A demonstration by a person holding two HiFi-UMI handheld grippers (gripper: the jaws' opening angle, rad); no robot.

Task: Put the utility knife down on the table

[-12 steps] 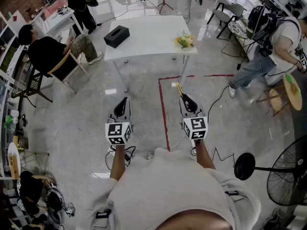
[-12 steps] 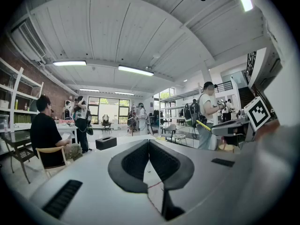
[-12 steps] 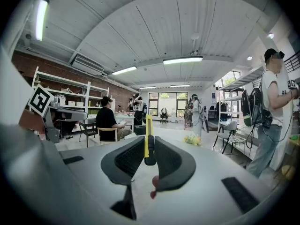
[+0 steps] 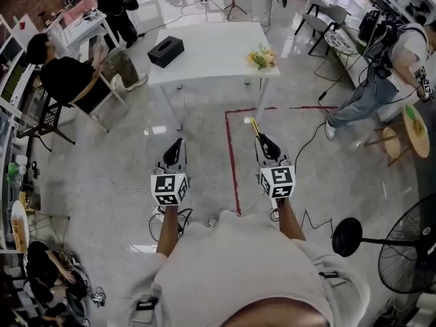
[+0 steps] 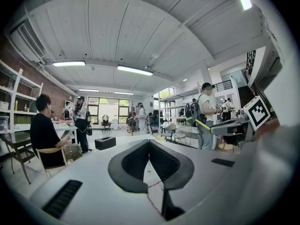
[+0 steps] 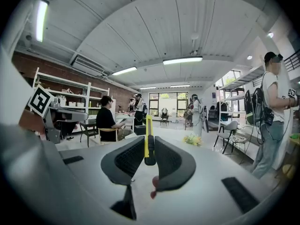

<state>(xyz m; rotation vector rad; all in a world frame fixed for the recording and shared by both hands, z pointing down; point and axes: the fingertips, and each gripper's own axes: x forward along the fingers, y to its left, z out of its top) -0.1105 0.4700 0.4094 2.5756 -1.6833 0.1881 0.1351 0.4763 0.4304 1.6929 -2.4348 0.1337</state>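
1. The white table stands ahead of us on the glossy floor, well apart from both grippers.
2. A person in black sits on a chair off the table's left edge. A second person with a backpack stands off beyond its right edge.
3. A fan stands on the floor to our right.
4. Red tape runs along the floor between our grippers towards the table's near edge, then turns right.
5. Our left gripper hangs over the floor left of the tape. In the left gripper view its jaws meet tip to tip with nothing between them.
6. Our right gripper hangs over the floor just right of the tape, its jaws closed on the knife.
7. A black box lies by the table's left edge.
8. Flowers sit by the table's right edge, towards the near corner.
9. The knife, yellow with a black slider, is pinched between the right jaws. Its yellow end sticks out past the tips towards the table's near right corner. It is over the floor, not on the table.
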